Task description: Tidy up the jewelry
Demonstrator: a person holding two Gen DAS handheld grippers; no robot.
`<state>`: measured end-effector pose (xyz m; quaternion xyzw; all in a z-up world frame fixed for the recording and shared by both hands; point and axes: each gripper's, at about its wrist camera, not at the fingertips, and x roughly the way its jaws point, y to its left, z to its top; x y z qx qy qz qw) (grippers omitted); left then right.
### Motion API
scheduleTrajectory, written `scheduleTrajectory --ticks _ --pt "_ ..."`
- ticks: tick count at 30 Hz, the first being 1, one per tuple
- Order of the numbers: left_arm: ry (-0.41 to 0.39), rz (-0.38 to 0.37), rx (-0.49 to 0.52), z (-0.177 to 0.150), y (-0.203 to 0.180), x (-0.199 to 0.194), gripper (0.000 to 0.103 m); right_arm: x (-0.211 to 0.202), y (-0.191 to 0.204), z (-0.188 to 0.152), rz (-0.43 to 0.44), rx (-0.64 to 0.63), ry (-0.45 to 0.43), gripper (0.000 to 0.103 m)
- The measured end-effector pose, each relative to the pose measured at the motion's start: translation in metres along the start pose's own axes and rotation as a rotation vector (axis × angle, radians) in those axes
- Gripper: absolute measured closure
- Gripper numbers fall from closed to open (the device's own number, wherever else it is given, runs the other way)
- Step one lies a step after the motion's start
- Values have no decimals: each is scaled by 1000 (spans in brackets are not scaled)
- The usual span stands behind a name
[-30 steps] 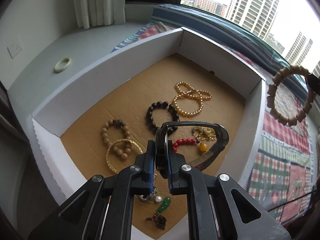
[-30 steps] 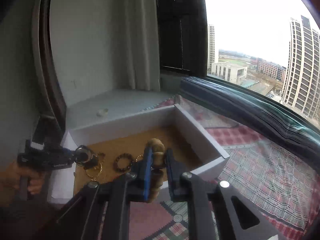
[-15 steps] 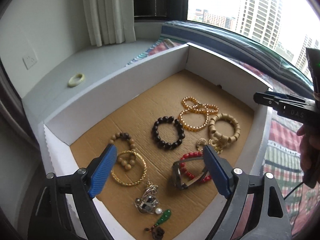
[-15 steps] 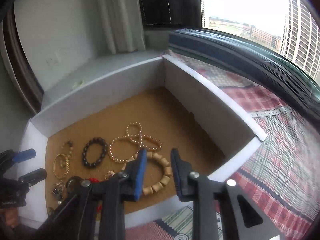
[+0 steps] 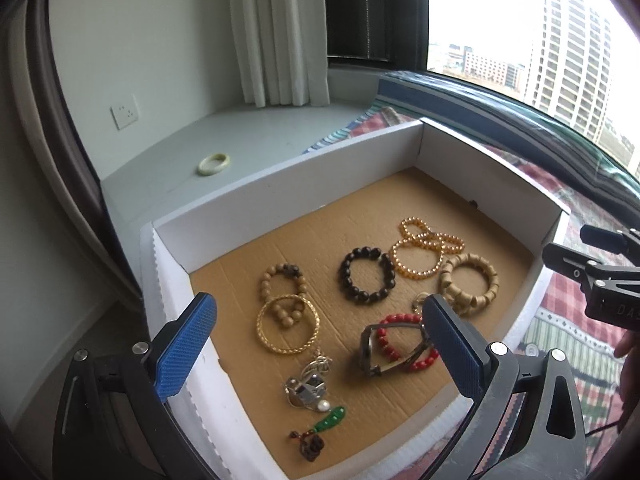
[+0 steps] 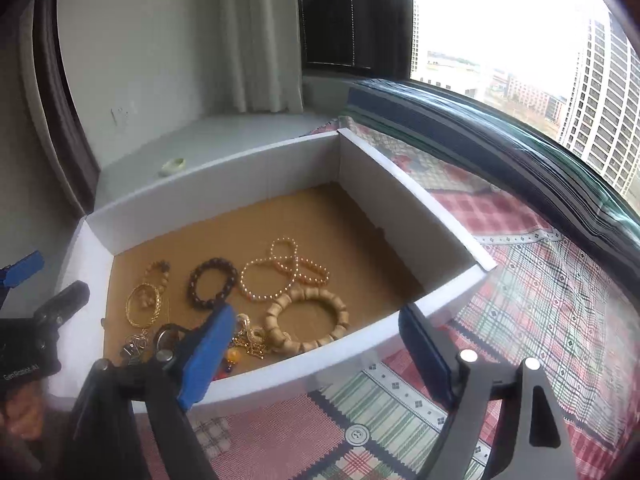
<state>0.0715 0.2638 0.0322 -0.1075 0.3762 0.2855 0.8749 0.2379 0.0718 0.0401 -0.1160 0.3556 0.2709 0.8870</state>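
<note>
Wooden bracelet [image 6: 306,322] in box, beyond opening right hand-held gripper [image 6: 316,354]

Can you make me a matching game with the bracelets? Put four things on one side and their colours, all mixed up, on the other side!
Things:
1. round-bead bracelet in the middle of the box
2. twisted bangle
3. small bead bracelet under the dark frame
4. ring on the ledge outside the box

Colours:
A. red
B. pale green
C. dark brown, nearly black
D. gold

Right pairs: 1-C, 2-D, 3-A, 4-B
</note>
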Motion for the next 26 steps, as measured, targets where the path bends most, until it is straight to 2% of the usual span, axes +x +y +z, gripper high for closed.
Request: scheduleTrajectory --ticks 3,5,9,16,23,26 --pt "51 -46 -53 -3 7 6 1 -1 9 -1 8 -21 20 17" --pt "76 -50 -68 -3 9 9 1 0 14 -1 3 -37 38 17" --pt "73 -4 -47 -4 5 12 1 2 29 0 -20 -89 65 17" --pt "84 17 -50 -4 7 14 1 13 42 -2 -31 -104 119 17" --pt "84 -24 -87 -8 14 17 1 16 49 -5 -39 -120 128 17" --pt "77 -18 -85 -9 15 17 1 15 51 -5 -35 -116 128 17"
